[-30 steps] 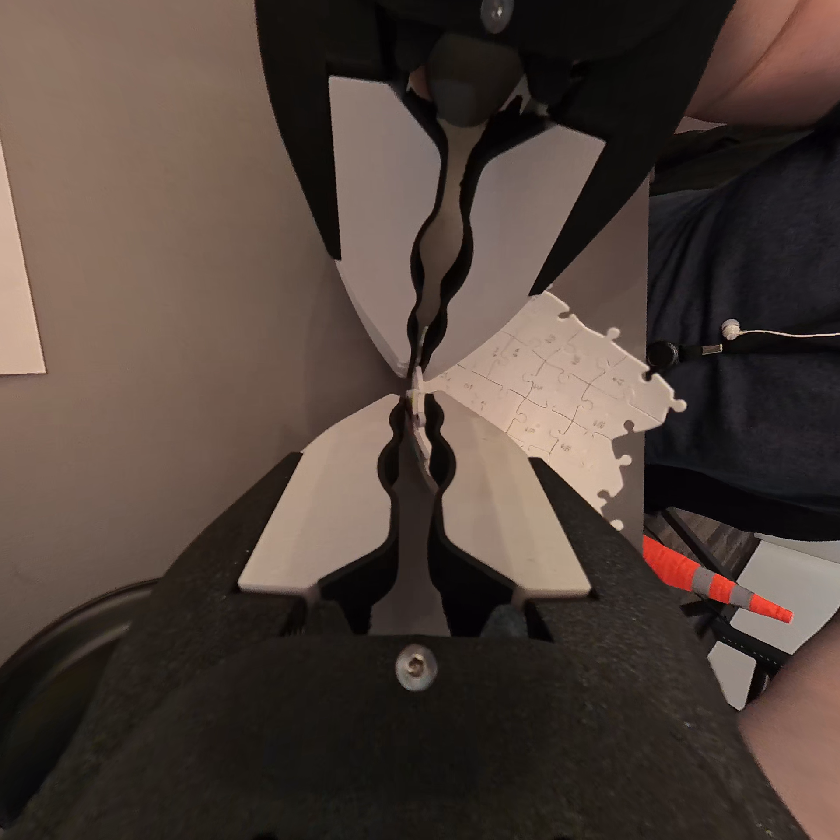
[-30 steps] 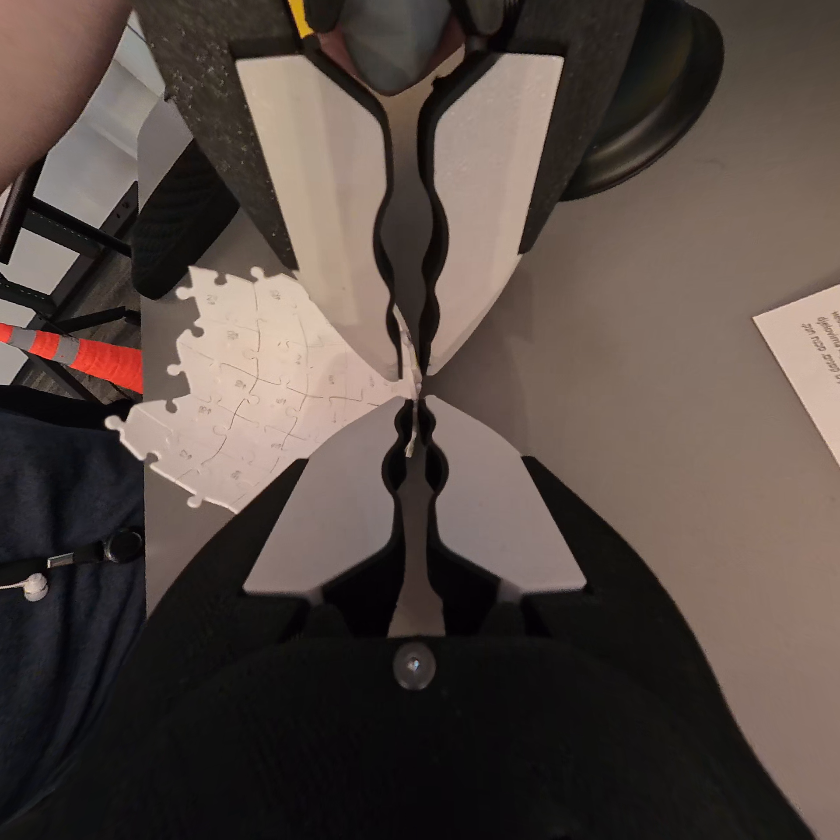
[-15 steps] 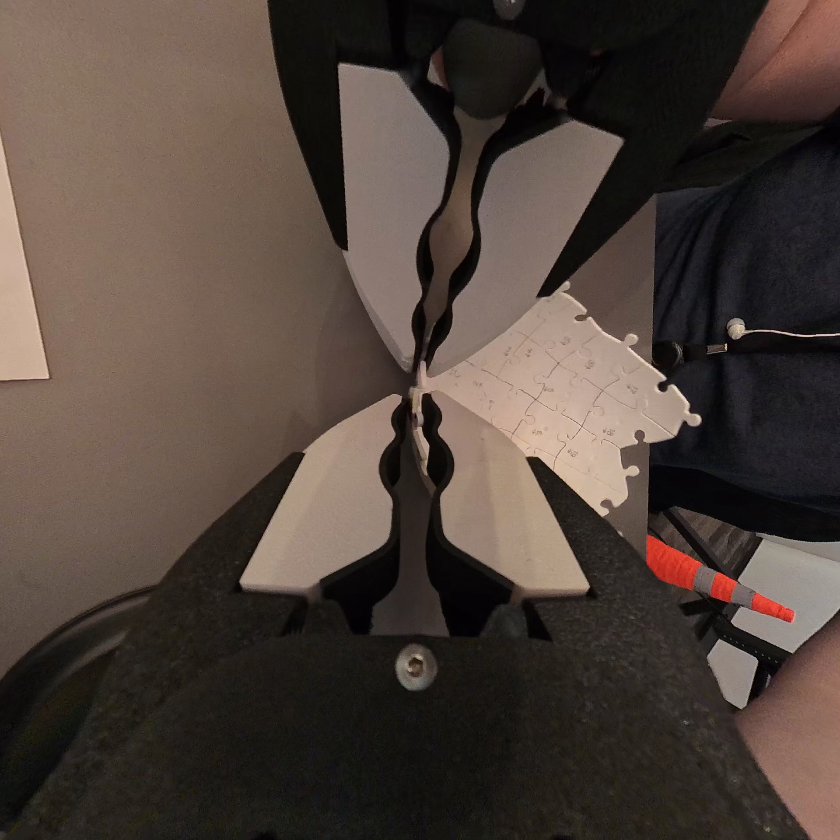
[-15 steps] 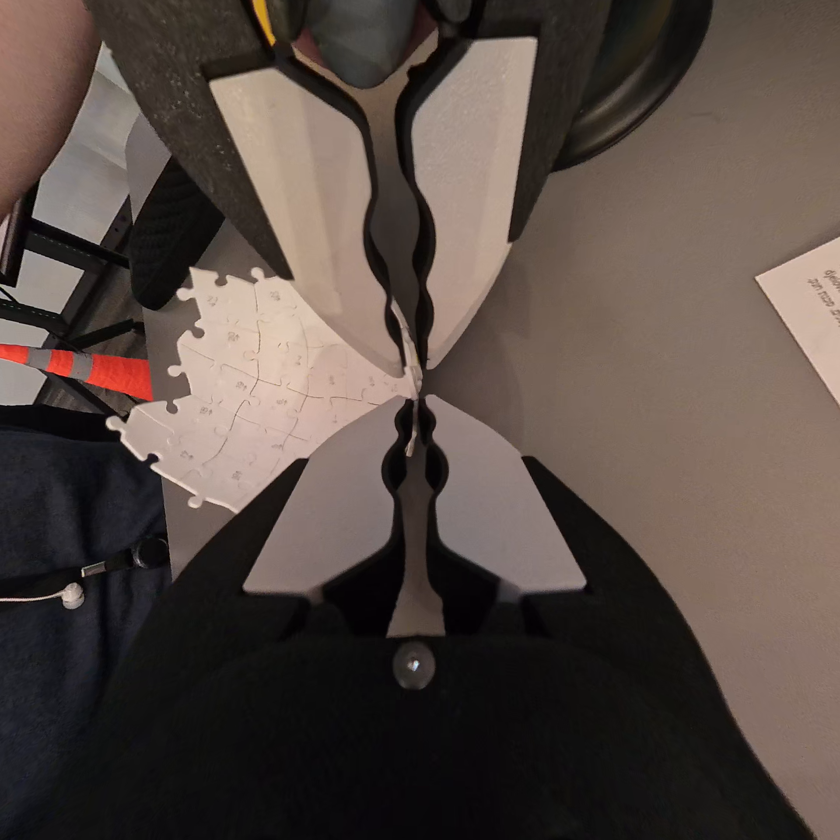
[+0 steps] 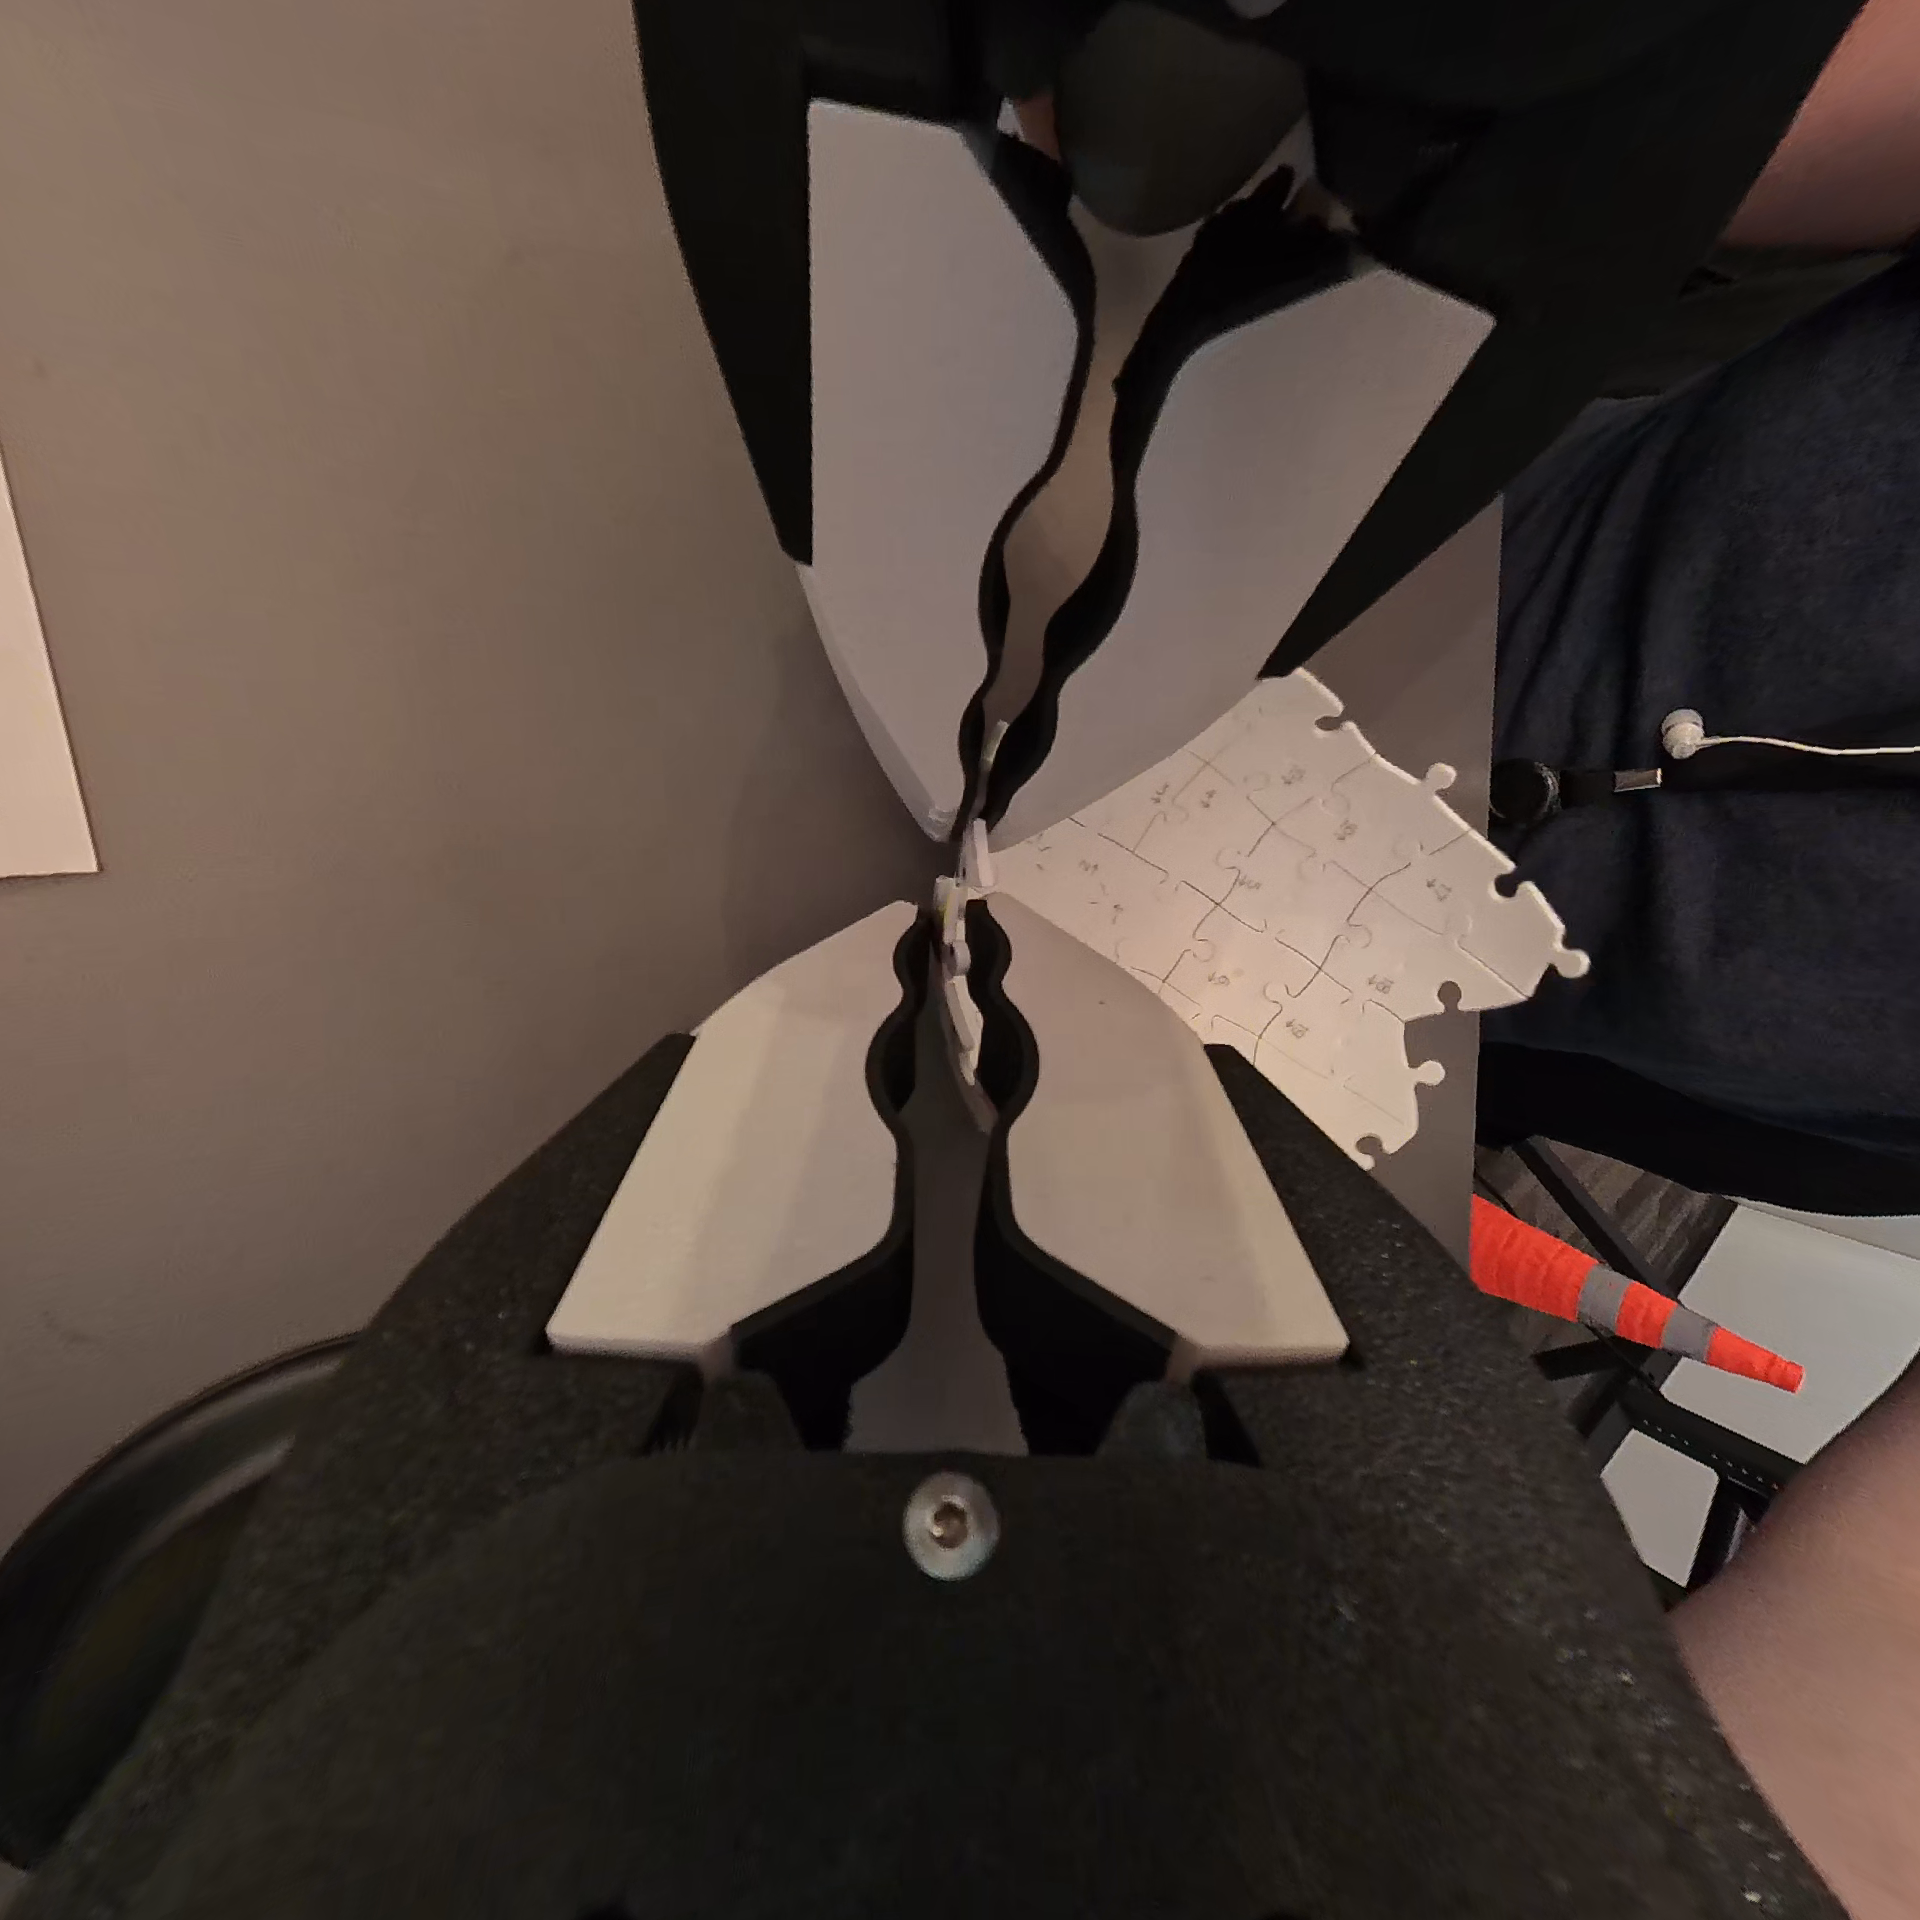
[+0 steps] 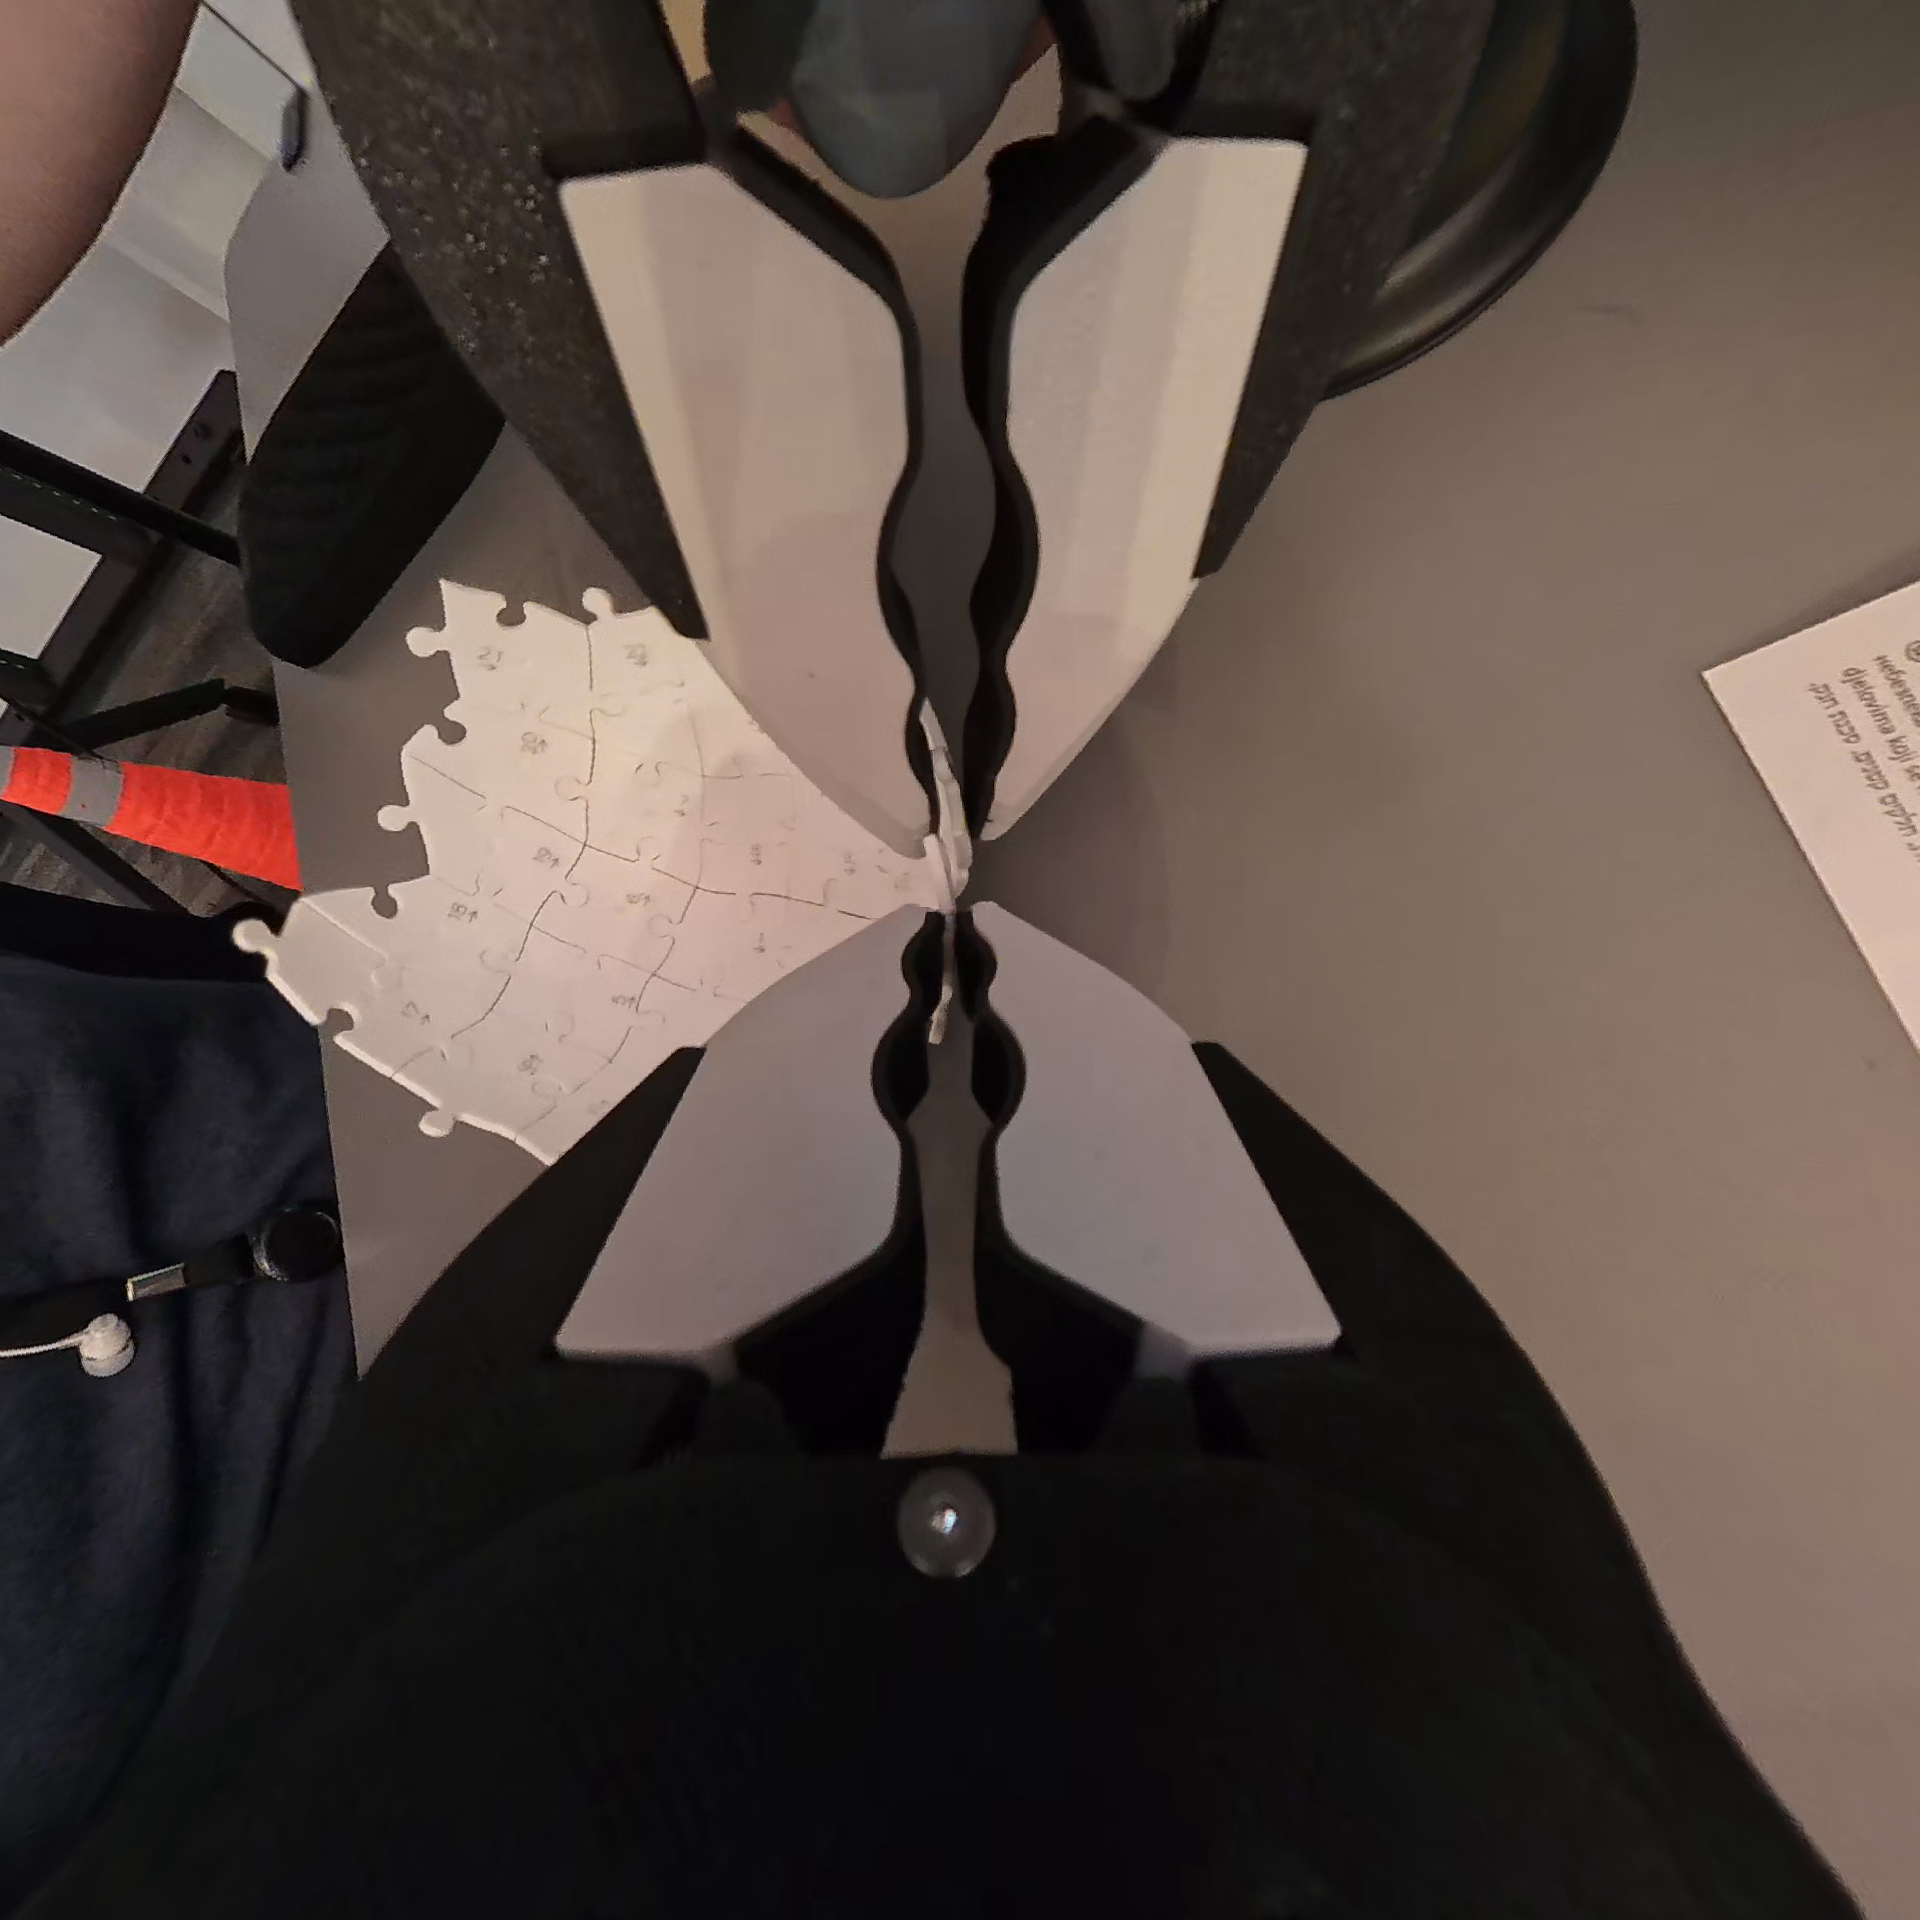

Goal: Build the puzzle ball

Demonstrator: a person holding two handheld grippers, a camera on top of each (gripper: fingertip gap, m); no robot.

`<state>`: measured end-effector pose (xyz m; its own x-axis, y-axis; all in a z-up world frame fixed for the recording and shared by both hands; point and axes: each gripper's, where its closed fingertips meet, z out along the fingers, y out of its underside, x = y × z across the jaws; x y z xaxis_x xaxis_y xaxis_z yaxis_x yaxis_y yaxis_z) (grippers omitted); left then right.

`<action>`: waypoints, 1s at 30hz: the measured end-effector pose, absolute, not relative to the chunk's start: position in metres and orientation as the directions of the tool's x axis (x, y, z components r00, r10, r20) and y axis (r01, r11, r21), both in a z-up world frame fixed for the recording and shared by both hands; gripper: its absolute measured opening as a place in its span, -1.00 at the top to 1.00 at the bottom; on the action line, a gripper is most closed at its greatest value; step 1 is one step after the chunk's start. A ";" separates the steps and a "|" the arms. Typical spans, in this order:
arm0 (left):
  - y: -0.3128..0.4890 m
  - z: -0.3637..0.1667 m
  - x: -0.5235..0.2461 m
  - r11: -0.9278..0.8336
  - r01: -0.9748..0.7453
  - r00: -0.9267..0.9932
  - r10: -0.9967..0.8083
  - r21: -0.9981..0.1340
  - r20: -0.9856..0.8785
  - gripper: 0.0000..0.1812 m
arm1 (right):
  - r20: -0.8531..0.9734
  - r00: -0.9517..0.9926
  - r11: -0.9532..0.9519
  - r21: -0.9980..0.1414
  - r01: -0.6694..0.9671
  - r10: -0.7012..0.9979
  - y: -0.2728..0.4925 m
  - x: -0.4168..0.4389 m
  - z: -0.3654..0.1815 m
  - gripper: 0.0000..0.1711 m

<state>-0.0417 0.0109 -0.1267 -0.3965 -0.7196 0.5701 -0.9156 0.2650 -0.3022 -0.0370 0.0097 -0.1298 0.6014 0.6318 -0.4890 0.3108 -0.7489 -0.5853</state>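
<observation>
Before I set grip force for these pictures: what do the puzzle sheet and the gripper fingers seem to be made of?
Puzzle sheet: probably thin rigid plastic, matte white; it keeps a curve unsupported and its knobs are crisp. Card is possible. Left gripper and right gripper fingers: matte white hard faces, likely plastic, lined with wavy black pads that look rubbery.

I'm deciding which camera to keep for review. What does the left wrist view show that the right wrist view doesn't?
Only the left wrist view shows the orange cone's pointed tip and a plain, unprinted corner of the white sheet on the grey table. Only the right wrist view shows the sheet's printed face and a black chair past the table edge. Both show the left hand-held gripper and right hand-held gripper tip to tip, each shut on a small white piece, the joined puzzle section, the dark round object and the person's dark top.
</observation>
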 end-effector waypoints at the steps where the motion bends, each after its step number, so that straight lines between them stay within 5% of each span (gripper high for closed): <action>1: 0.011 -0.127 -0.042 0.266 -0.915 -0.397 -0.720 -0.303 0.569 0.93 | -0.486 0.603 -0.748 -0.584 0.314 0.632 0.009 -0.037 -0.130 0.96; 30: 0.009 -0.137 -0.040 0.269 -0.920 -0.387 -0.739 -0.285 0.552 0.95 | -0.639 0.585 -0.851 -0.489 0.192 0.499 0.008 -0.037 -0.139 0.96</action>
